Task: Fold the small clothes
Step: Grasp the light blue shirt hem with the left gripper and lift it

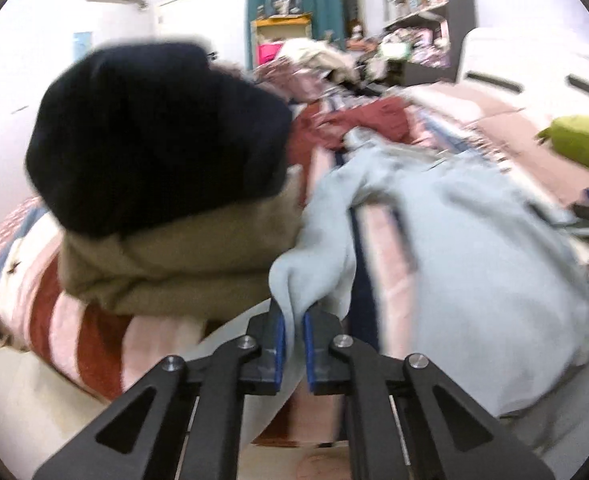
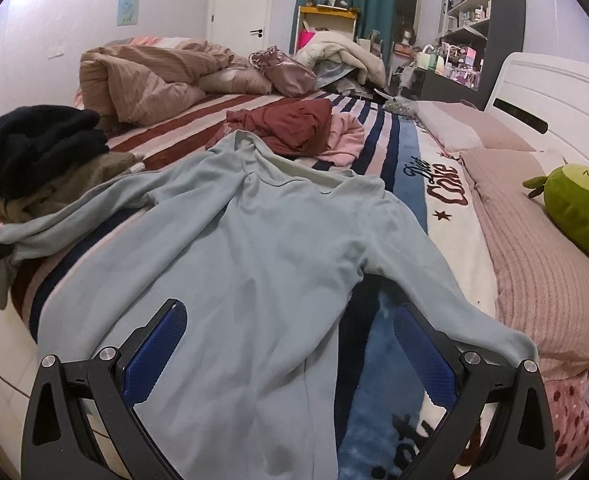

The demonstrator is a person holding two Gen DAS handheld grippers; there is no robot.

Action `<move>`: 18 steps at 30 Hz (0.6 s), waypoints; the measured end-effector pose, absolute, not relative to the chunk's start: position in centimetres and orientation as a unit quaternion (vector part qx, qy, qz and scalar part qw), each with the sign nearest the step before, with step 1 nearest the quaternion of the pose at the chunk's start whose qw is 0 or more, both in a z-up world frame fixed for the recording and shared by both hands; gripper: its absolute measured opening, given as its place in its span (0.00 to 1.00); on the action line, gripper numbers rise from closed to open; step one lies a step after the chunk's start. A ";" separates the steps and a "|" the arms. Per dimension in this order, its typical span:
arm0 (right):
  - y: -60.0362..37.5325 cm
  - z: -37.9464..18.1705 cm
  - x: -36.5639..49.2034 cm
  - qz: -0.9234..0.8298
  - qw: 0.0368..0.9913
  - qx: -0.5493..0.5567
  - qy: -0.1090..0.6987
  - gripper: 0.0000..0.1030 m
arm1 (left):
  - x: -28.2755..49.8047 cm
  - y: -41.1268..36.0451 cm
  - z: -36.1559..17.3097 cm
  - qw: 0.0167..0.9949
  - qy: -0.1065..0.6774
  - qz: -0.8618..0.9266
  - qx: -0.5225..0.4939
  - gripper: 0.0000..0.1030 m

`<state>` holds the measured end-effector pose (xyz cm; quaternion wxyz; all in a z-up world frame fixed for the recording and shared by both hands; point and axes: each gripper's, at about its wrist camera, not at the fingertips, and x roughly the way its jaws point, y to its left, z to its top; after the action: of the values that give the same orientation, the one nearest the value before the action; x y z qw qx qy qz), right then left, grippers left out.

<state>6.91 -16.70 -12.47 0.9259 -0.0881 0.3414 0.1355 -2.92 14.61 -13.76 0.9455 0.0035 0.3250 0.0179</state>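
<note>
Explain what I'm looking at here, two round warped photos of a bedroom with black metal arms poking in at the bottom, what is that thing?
Those black arms are two hand-held grippers, one in each of a person's hands, each carrying a wide-angle camera that looks along its fingers. One picture comes from the left gripper, the other from the right gripper.

On the striped bed cover lies a pale blue long-sleeved top, spread out. Beside it sit a black knitted garment on a folded olive-brown garment, a crumpled dark red garment, and a green plush toy.

The left gripper is shut on one sleeve of the blue top. The right gripper stands open above the other sleeve, holding nothing.
</note>
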 end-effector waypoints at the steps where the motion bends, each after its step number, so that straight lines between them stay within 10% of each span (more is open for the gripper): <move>1: -16.8 -12.5 6.9 0.137 0.926 -0.085 0.343 1.00 | -3.1 14.2 -12.9 0.949 0.316 0.005 -0.002 0.06; 18: -21.1 -11.5 7.1 0.101 0.933 -0.024 0.346 1.00 | 2.7 -2.8 -10.2 0.909 0.325 -0.256 -0.039 0.06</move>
<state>7.15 -21.08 -11.46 0.9327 -0.0235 0.3455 0.1010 2.67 -2.84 -10.24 0.9095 -0.0394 0.3252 -0.2561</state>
